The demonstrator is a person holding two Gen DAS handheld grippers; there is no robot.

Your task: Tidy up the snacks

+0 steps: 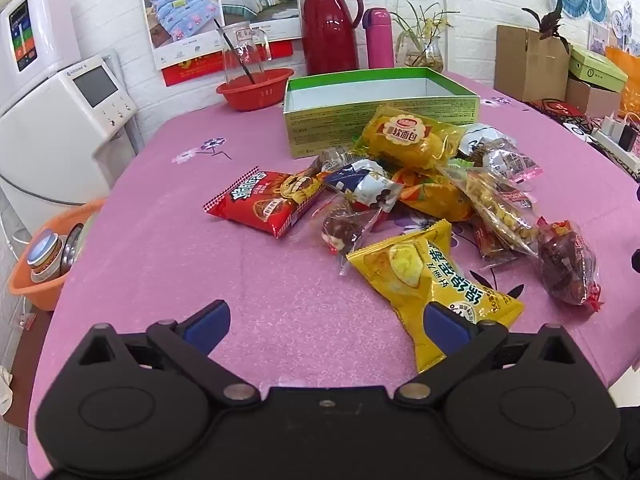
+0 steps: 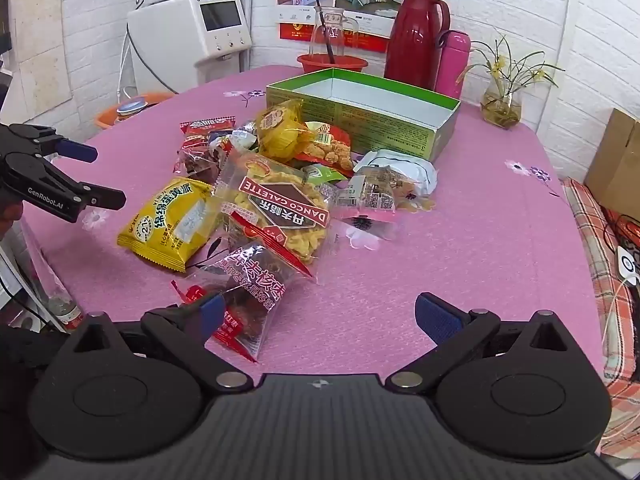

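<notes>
Pink flowered tablecloth covers the table. Items, left to right:
- Orange basin, off the table's left edge, holding bowls.
- Left gripper, near edge, jaws spread wide, gripping nothing; its right finger overlaps the yellow egg-yolk pie packet.
- Red biscuit packet, left end of the snack heap.
- Green cardboard box, far side, lid off, nothing visible inside; the heap lies just in front of it.
- Right gripper, jaws wide apart, holding nothing; the clear walnut-date packet lies by its left finger.
</notes>
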